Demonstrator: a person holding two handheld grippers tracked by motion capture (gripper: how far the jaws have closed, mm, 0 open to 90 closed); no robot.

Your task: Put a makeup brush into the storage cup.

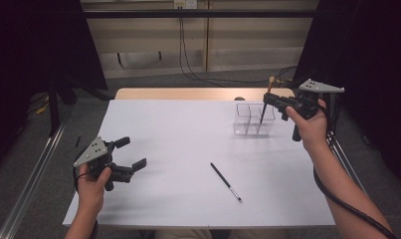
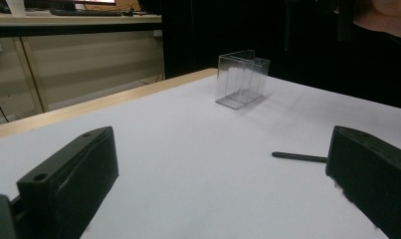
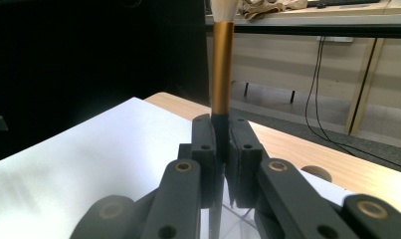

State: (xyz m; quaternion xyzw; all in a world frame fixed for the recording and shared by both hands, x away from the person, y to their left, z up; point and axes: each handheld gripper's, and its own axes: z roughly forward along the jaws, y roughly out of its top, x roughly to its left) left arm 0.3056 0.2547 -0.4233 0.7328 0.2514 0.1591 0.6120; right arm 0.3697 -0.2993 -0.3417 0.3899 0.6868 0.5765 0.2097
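The right gripper (image 1: pixel 273 102) clamps a gold-ferruled black-handled brush (image 1: pixel 264 110) above the clear plastic compartment box (image 1: pixel 253 121), while the slim black brush (image 1: pixel 226 181) awaits the released left gripper (image 1: pixel 133 153) (half done, I'd judge).

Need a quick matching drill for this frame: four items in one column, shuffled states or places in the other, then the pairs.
1. left claw
2. right claw
3. gold-ferruled brush
4. black brush

A. lying flat on the white tabletop
B. open, nothing between its jaws
C. upright, lower end over the clear divided box
D. shut on a brush handle

Pairs: 1-B, 2-D, 3-C, 4-A
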